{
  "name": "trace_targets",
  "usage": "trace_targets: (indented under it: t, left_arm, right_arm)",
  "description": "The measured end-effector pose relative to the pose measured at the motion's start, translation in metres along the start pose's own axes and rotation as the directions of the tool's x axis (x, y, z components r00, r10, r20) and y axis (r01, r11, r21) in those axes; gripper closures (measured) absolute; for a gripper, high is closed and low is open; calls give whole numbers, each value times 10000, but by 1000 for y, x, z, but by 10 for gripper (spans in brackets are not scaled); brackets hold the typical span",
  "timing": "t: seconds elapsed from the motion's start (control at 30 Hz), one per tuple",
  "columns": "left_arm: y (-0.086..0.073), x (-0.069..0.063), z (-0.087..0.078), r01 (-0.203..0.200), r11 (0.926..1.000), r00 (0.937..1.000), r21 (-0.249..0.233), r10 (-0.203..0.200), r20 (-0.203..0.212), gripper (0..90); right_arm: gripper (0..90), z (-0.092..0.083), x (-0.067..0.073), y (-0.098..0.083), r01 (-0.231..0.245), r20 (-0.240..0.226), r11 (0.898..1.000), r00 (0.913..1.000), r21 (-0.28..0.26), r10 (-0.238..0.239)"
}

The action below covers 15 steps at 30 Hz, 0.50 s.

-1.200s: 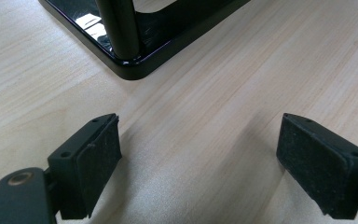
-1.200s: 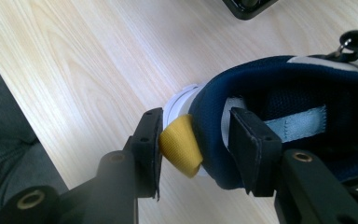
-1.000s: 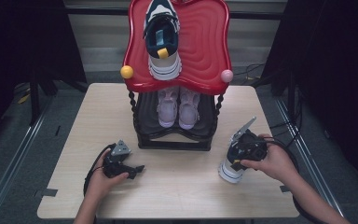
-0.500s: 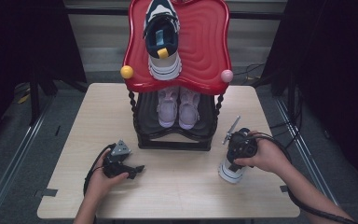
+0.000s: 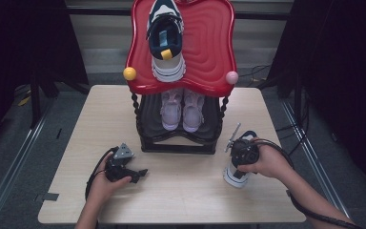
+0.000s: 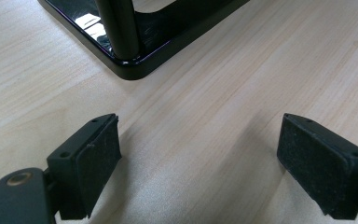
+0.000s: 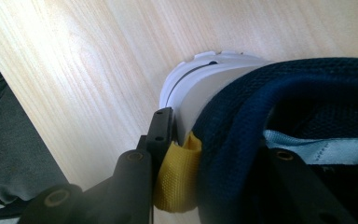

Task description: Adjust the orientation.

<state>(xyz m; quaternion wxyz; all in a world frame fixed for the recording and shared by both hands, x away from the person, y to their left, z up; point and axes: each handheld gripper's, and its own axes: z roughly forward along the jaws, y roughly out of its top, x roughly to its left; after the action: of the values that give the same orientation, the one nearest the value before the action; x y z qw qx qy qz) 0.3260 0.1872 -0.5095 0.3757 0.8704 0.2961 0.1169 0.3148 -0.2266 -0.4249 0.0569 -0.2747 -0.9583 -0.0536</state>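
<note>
A navy and white sneaker (image 5: 235,177) stands on the table at the right, its heel (image 7: 214,84) under my right gripper (image 5: 238,166). My right gripper (image 7: 219,140) has just been closing on the heel collar. One jaw presses the yellow pull tab (image 7: 177,177) from outside and the other sits inside the shoe. A matching sneaker (image 5: 166,43) lies on the red top shelf (image 5: 209,47) of the rack. My left gripper (image 5: 138,173) rests on the table at the left, open, with only bare wood between its pads (image 6: 98,158).
A pink pair of shoes (image 5: 182,109) sits on the rack's black lower shelf. The rack's black base (image 6: 135,51) lies just ahead of my left gripper. A yellow knob (image 5: 129,73) and a pink knob (image 5: 231,77) stick out at the red shelf's corners.
My right hand sank a little onto the sneaker's heel and its jaws narrowed around the collar. The left hand and gripper stayed where they were.
</note>
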Motion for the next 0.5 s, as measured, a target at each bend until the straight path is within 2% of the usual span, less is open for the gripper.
trace_targets:
  t: [0.17,0.23,0.27,0.3,0.33,0.37,0.5]
  left_arm:
    - [0,0,0,-2,10000,10000,-3,2,-3,127]
    - [0,0,0,-4,10000,10000,0,4,-3,127]
    - [0,0,0,-2,10000,10000,-1,2,-1,128]
    - [0,0,0,-2,10000,10000,-3,2,-2,127]
    - [0,0,0,-1,10000,10000,-2,1,-1,127]
    - [0,0,0,-2,10000,10000,-1,2,1,127]
    - [0,0,0,-3,10000,10000,-1,3,3,127]
  right_arm:
    - [665,0,0,1,-30,-1,9999,10000,154,30]
    - [667,0,0,3,123,-13,9995,9999,301,-123]
    - [671,0,2,4,-31,-100,9994,9999,352,35]
    - [674,1,1,4,126,-53,9990,9999,425,-124]
    - [674,0,2,5,26,-190,9991,9998,424,-18]
    - [678,0,1,5,199,-42,9987,9998,471,-197]
    - [693,1,1,6,412,-67,9976,9991,559,-409]
